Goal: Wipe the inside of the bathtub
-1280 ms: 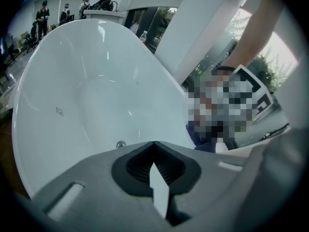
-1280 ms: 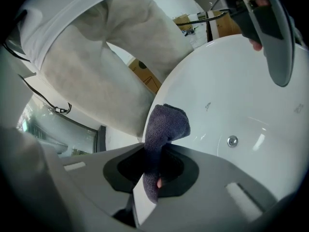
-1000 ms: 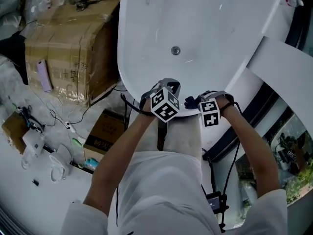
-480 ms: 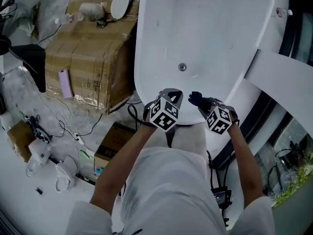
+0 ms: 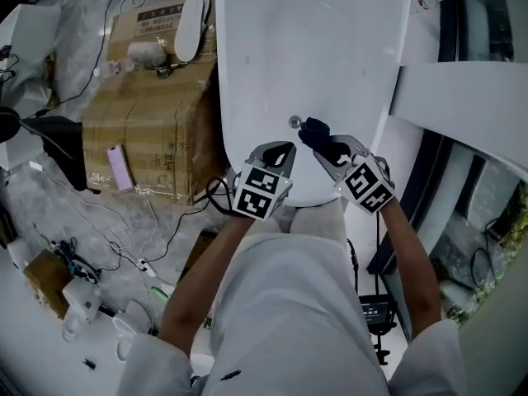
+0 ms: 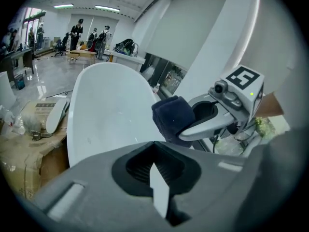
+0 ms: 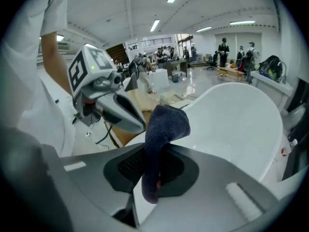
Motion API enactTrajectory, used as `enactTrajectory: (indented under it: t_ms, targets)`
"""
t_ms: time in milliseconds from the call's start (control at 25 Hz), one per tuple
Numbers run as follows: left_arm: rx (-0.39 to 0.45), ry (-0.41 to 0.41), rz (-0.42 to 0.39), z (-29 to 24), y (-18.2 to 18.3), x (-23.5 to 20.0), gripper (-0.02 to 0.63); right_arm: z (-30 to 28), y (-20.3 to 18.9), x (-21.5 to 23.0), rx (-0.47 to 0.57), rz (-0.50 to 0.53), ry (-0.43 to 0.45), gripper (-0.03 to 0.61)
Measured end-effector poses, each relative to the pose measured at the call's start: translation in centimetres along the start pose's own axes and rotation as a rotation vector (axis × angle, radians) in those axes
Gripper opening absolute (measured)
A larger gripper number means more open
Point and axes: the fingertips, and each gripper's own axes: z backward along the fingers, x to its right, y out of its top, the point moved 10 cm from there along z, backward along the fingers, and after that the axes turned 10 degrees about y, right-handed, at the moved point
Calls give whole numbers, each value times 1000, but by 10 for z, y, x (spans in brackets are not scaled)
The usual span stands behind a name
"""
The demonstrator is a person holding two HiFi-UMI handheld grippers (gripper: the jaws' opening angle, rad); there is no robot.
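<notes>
Both reach over the bathtub's (image 5: 330, 48) near end: left gripper (image 5: 285, 152) jaws together and empty, right gripper (image 5: 323, 148) clamping a dark cloth (image 5: 314, 131) that points forward along its length.

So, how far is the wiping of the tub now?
Done: the right gripper is shut on the cloth. In hand: the cloth hangs over the near end of the tub, by the drain, seemingly not touching. The left gripper is shut and empty. Left: probably the whole inside; no wiped streaks show.

Dark cloth (image 7: 161, 144) in right gripper (image 7: 152, 187)
</notes>
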Motion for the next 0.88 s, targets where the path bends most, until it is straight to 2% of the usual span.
enactTrajectory:
  t_ms: [160, 520, 880]
  targets:
    - [66, -24, 12, 31, 28, 6, -2, 26, 33, -16, 128, -53, -47, 54]
    - [184, -92, 1, 99, 91, 8, -2, 92, 92, -68, 306, -20, -189, 54]
    - [314, -140, -78, 151, 132, 29, -2, 142, 112, -117, 440, 14, -342, 54]
